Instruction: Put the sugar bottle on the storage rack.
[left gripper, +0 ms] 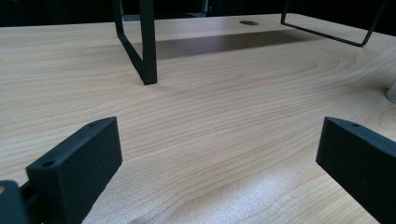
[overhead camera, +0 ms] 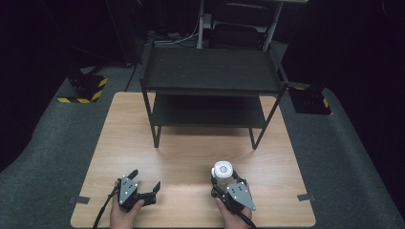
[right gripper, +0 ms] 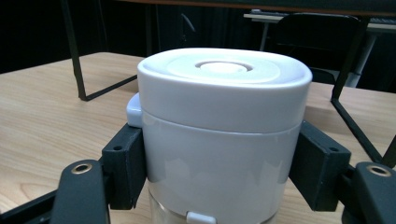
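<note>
A white lidded container (overhead camera: pixel 223 171) stands upright on the wooden table (overhead camera: pixel 191 152) near the front right. My right gripper (overhead camera: pixel 224 181) is shut on it, one jaw on each side just under the lid. In the right gripper view the container (right gripper: pixel 224 135) has a white lid with a round centre and a clear lower part. My left gripper (overhead camera: pixel 144 183) rests low at the front left, held by a hand, its jaws wide open with bare wood between them. The left gripper (left gripper: pixel 219 158) view looks along the table top.
A black two-level metal shelf rack (overhead camera: pixel 210 90) stands at the back half of the table, its legs (left gripper: pixel 147 46) on the wood. A chair (overhead camera: pixel 236 33) sits behind the table. Grey carpet surrounds the table; yellow-black striped bases (overhead camera: pixel 86 88) stand at both sides.
</note>
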Action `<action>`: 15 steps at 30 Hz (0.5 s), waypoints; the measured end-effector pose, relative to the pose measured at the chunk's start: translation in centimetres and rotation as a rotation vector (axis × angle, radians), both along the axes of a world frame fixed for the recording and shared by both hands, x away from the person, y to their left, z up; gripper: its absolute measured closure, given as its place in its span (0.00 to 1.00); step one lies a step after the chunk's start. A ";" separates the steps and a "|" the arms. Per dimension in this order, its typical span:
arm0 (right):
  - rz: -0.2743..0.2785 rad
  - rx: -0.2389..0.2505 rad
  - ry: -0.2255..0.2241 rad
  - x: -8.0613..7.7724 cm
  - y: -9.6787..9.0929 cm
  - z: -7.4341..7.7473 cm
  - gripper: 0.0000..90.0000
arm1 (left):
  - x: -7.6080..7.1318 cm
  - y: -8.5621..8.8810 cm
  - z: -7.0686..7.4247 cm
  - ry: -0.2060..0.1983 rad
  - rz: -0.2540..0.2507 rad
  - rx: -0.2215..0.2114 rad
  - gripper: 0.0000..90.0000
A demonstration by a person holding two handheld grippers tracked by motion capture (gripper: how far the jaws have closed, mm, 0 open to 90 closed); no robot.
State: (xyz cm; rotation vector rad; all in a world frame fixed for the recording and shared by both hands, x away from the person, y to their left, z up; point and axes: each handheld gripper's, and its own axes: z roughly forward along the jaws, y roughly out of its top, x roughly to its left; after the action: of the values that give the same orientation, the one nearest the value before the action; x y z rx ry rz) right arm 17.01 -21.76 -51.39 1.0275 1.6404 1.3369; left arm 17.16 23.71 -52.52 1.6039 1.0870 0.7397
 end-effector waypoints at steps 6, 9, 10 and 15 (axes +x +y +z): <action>0.010 -0.003 0.019 0.5 -1.0 0.6 0.33 | 0.0 0.0 0.0 0.000 -0.001 0.000 0.01; 0.007 0.000 0.025 0.7 -1.4 0.8 0.33 | 0.0 0.0 0.0 0.001 -0.002 0.001 0.01; 0.004 -0.002 0.024 0.8 -1.5 0.9 0.33 | 0.0 0.0 0.0 0.001 -0.002 0.001 0.01; 0.005 -0.001 0.018 1.3 -2.0 1.7 0.33 | 0.1 0.1 0.0 0.003 -0.004 -0.002 0.01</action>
State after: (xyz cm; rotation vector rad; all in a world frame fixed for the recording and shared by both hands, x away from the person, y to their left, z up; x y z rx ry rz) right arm 18.35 -23.76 -49.66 1.0384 1.6583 1.3330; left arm 17.21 23.81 -52.49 1.6054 1.0865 0.7336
